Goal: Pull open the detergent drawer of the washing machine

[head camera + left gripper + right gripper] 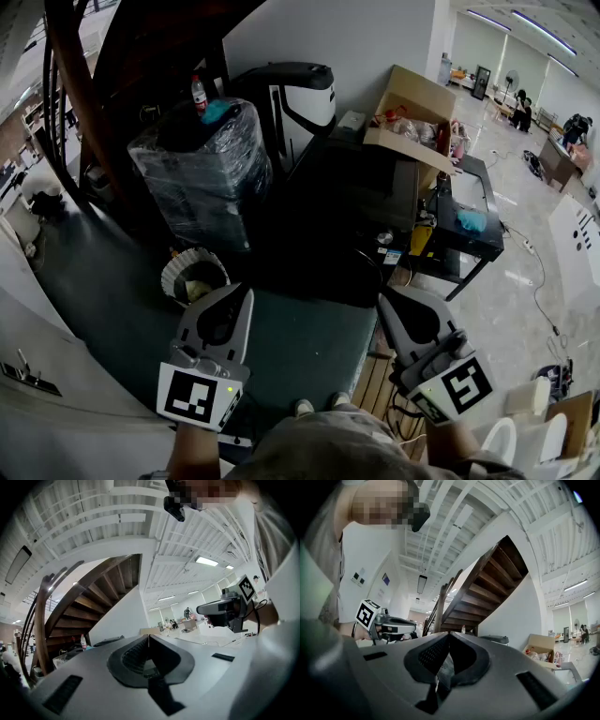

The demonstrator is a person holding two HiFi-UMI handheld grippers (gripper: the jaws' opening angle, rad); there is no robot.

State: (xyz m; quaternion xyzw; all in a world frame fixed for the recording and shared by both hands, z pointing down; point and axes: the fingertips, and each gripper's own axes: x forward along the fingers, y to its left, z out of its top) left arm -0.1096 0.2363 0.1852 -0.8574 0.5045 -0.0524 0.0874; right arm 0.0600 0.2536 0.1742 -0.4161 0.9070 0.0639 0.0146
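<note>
Grey plastic left gripper (240, 293): jaws together, tips meeting in a thin seam in its own view (149, 637), nothing between them. It is held level over the dark green floor mat (309, 342), with its marker cube nearest the person.

Right gripper (384, 300), same grey build: jaws also together (449, 634), nothing clamped. It is held level beside the left one and apart from it. Each gripper shows in the other's view, and neither touches anything.

Just ahead of the left gripper stands a round waste basket with a pale liner (194, 277). Beyond it is a black stack wrapped in clear film (202, 169), carrying a red-capped bottle (198, 92). Right of the stack: a white-and-black bin-like unit (298, 94), then an open cardboard box (412, 108) above a black low table (473, 230). A dark wooden curved staircase (487, 588) rises behind.

A white appliance casing (42, 352) fills the lower left corner, beside the left gripper; the detergent drawer cannot be made out on it.
</note>
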